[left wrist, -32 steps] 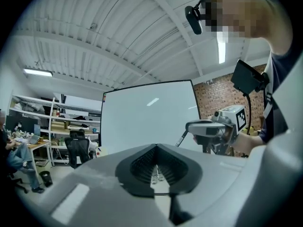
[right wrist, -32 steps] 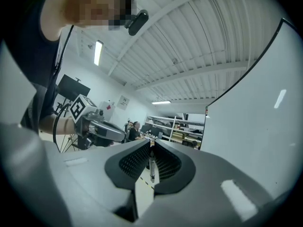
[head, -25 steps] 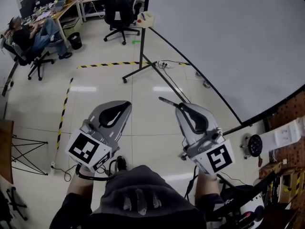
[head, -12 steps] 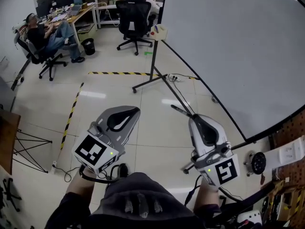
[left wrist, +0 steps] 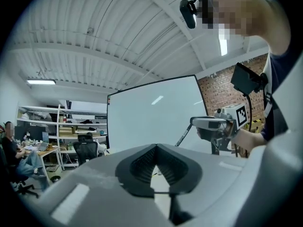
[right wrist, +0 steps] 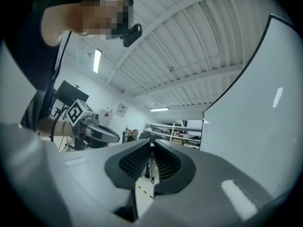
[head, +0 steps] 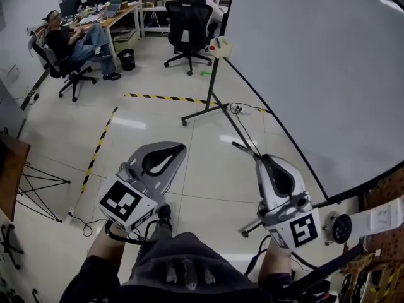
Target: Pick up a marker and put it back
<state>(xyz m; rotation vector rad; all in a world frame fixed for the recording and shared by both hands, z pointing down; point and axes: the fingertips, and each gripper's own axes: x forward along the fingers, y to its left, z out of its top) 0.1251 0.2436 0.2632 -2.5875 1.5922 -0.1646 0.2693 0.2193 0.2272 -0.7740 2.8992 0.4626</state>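
Closest to us, our right gripper (head: 260, 160) has its ribbed pads drawn in to a narrow gap and clamped on the marker (head: 243, 149). The marker is a thin dark stick lying lengthwise between the pads, with its far end poking out past the tips, up in the air over the floor. We judge it light and rigid, with a smooth, round plastic barrel that can roll or pivot in a pinch. The best hold is therefore across the middle of the barrel, pads flat on both sides, rather than out at an end or on the cap. It should survive a knock, though a drop onto hard tile would send it rolling away. Our left gripper (head: 172, 148) is beside it, well apart, with its jaws together and nothing between them. Below both lies a glossy pale tiled floor (head: 145, 118) that reflects the ceiling lights. To our right stands a large whiteboard (head: 328, 62) in a black frame. Ahead, a slim floor stand carries a small cream box (head: 221, 46) with coloured items in it, which is perhaps where the marker belongs. Beyond it, black-and-yellow hazard tape (head: 164, 97) crosses the tiles. Farther off are a black office chair (head: 188, 21), a dark bin (head: 126, 59) and a cluttered desk (head: 120, 11) with a seated person (head: 72, 40).
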